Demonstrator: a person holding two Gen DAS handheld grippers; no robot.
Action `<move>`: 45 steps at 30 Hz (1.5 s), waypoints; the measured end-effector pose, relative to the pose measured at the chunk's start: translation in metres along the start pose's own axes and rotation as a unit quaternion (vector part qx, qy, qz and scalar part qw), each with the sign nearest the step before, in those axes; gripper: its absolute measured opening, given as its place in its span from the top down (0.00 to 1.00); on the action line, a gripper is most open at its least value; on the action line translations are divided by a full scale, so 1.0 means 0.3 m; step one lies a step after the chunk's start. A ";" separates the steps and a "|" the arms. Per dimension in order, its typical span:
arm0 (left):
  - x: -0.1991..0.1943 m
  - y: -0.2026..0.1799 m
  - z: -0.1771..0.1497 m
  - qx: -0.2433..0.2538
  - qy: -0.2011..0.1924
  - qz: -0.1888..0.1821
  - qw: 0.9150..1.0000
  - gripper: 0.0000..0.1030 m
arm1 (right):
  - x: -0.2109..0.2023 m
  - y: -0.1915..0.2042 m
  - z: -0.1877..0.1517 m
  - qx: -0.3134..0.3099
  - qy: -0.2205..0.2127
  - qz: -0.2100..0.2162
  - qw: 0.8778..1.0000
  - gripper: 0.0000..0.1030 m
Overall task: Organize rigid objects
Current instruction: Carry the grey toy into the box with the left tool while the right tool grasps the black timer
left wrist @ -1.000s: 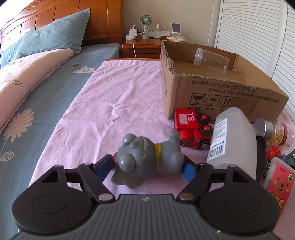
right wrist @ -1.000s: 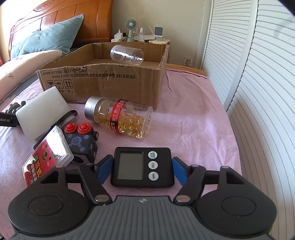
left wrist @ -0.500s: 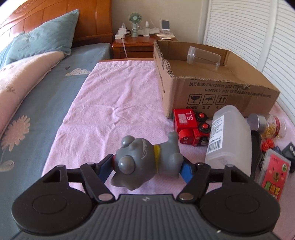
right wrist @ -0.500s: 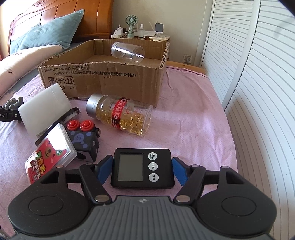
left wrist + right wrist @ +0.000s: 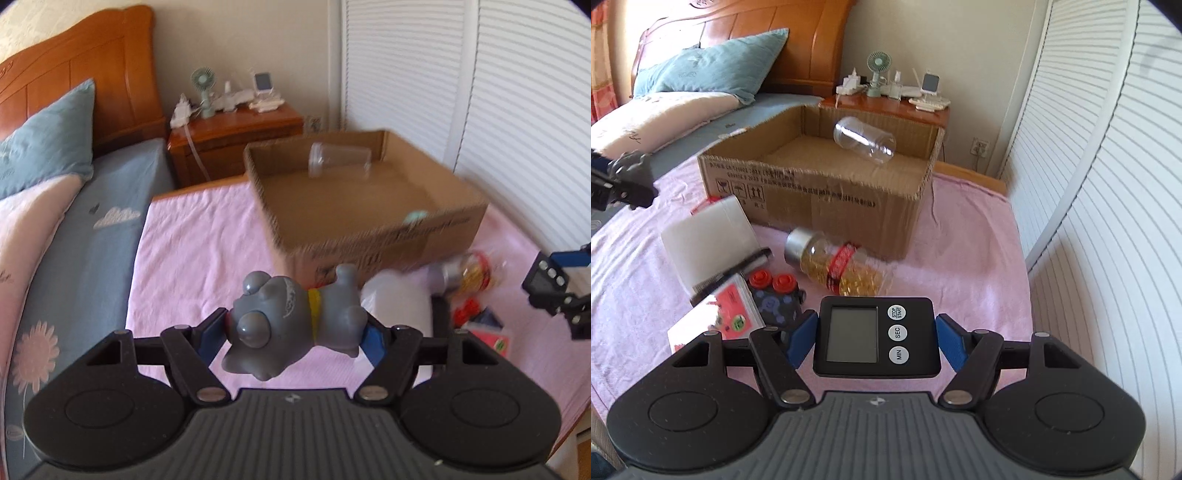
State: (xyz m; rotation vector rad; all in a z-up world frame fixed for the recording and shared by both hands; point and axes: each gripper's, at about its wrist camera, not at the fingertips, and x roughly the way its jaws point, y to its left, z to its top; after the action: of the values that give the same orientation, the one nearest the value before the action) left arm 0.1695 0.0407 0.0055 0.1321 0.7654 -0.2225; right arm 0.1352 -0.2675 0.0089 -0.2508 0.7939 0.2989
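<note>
Left claw (image 5: 297, 332) clamped on the grey toy dog (image 5: 291, 325), blue pads tight on head end and rump; its jaws closed in a bit further over the last second and the dog is pinched between them. Right claw (image 5: 877, 338) grips the black timer (image 5: 877, 338) by its two sides. What we see changed: both claws have come up off the pink blanket (image 5: 192, 258) and the views now look down into the cardboard box (image 5: 820, 199), where a second ago we saw mostly its front wall. We read this as both picks done, carry to the box starting

Box sits centre frame in both views, open top, only a clear plastic cup (image 5: 864, 139) lying at the back, so lots of floor free. Front rim looks like the edge to clear. Below, lower left in the right view: white bottle (image 5: 709, 243), capsule jar (image 5: 838, 266), red card pack (image 5: 733, 308). Shutter doors (image 5: 1108, 184) at right, well apart
</note>
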 end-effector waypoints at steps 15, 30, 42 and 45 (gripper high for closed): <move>0.212 -0.122 0.254 0.032 -0.024 -0.015 0.999 0.24 | -0.040 -0.001 0.211 -0.024 -0.056 0.025 0.998 0.28; 0.032 -0.077 0.097 0.009 -0.035 -0.005 0.999 0.05 | 0.037 0.038 0.327 -0.015 -0.043 0.049 0.998 0.28; -0.039 0.003 -0.002 -0.061 -0.043 0.016 0.997 0.05 | 0.228 0.094 0.486 0.011 0.008 0.062 0.998 0.28; -0.049 0.027 -0.013 -0.065 -0.043 0.028 0.997 0.05 | 0.288 0.143 0.516 0.011 0.022 0.073 0.997 0.28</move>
State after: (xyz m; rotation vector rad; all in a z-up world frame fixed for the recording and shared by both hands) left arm 0.1585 0.0516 0.0132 0.0210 0.6879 -0.1249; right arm 0.2792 -0.1621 0.0458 -0.1797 0.8609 0.4241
